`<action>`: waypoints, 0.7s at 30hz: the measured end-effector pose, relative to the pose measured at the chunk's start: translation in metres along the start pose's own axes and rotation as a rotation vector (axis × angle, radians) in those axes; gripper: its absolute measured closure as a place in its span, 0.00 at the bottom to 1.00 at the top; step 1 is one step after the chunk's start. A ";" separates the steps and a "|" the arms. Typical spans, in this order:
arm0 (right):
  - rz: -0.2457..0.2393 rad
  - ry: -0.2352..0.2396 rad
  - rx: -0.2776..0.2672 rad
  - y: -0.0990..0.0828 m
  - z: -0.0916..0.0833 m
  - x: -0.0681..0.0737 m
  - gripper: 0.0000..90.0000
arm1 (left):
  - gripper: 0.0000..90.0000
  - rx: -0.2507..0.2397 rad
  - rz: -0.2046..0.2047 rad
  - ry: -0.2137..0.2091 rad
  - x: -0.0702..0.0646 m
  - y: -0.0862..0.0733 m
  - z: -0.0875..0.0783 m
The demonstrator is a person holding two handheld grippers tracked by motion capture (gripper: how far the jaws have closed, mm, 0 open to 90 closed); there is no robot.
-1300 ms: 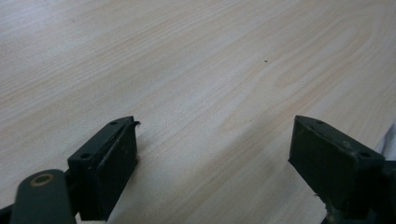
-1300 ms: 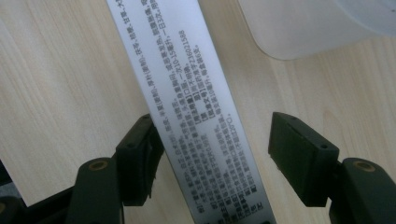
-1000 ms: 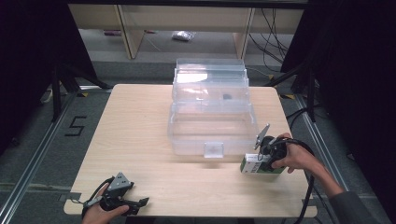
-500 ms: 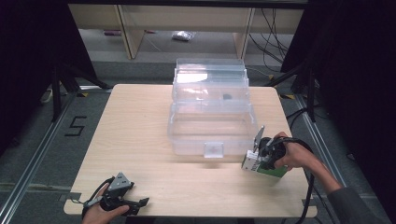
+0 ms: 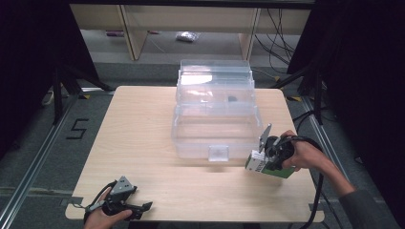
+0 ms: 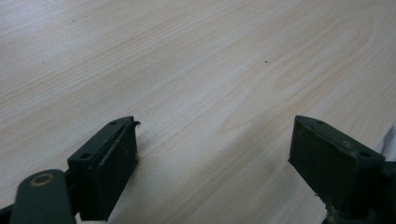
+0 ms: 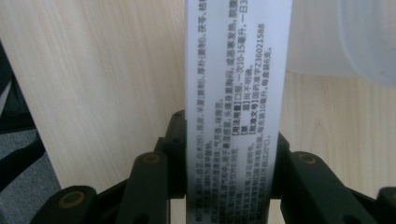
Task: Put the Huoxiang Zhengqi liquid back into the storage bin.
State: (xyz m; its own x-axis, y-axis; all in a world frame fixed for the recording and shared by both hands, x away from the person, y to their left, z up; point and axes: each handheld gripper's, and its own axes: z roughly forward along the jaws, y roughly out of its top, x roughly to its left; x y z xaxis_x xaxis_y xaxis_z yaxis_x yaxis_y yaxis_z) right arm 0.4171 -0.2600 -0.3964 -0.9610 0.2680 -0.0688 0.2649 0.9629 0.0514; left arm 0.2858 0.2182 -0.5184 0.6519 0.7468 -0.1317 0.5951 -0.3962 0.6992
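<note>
A pale wood-grain table (image 5: 143,143) stands in a dim room with shelving behind; on it sits a clear plastic storage box (image 5: 215,119) with its lid thrown back; just in front of and beside that box, the right gripper (image 5: 261,160) has just been closing its jaws and now clamps a white-and-green printed carton (image 7: 233,116) squarely between the pads, lifted a little off the tabletop; the left gripper (image 6: 215,168) rests wide open over bare wood, nothing between its jaws; the step in hand looks like carrying the carton to the box; the next move likely calls for raising it clear of the near wall before lowering it inside.
</note>
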 end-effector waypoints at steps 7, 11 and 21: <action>-0.011 -0.012 -0.041 0.009 -0.020 0.005 0.72 | 0.17 0.002 0.001 0.002 0.000 0.000 0.000; -0.054 -0.011 -0.049 0.014 -0.027 0.006 0.72 | 0.17 -0.007 -0.002 -0.002 0.000 0.000 -0.001; -0.068 -0.012 -0.094 0.025 -0.047 0.011 0.72 | 0.17 0.010 0.003 -0.007 0.000 0.000 -0.001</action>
State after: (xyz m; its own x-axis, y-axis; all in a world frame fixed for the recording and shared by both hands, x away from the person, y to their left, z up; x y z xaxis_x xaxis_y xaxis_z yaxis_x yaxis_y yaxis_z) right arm 0.4098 -0.2341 -0.3486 -0.9753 0.2031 -0.0873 0.1899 0.9718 0.1396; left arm 0.2855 0.2190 -0.5172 0.6573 0.7415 -0.1346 0.5978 -0.4043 0.6923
